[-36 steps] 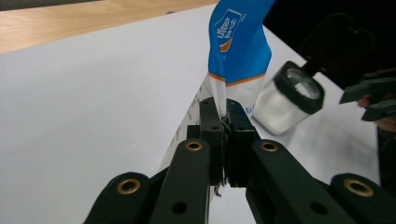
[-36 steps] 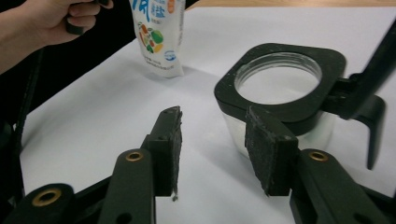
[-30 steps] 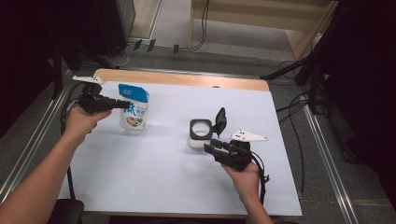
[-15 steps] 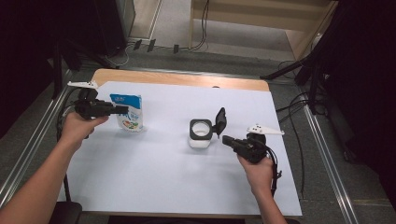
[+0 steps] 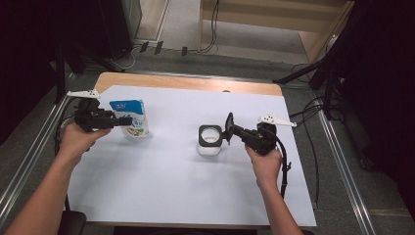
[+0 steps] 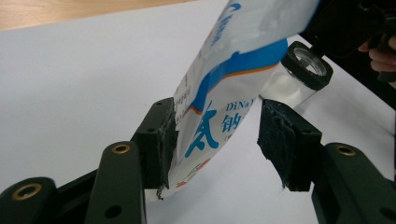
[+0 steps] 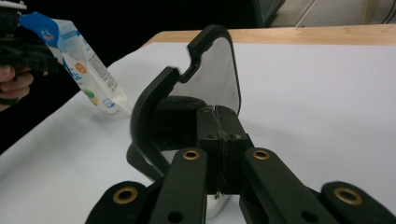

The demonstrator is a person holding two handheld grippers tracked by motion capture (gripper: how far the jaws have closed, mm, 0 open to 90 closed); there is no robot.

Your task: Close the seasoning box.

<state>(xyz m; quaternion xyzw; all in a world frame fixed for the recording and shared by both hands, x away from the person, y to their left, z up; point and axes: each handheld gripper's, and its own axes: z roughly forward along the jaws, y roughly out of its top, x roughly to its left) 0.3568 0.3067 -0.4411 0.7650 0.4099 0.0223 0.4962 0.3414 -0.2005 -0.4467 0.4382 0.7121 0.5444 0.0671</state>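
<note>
Left gripper (image 5: 125,120) jaws were opening around glossy foil pouch (image 5: 132,117); right gripper (image 5: 231,131) stayed closed, empty, at the clear jar's (image 5: 210,141) hinged black lid (image 5: 228,122).

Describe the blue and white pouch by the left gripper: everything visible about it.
The pouch is a soft, glossy bag, white with a blue top band, blue lettering and small coloured pictures low on its face. It stands on the white table cover near the left edge, leaning a little. The left gripper straddles its lower part: one pad lies against it, the other stands clear, the jaws having just been opening. A clear jar with a black rim stands beyond it.
</note>
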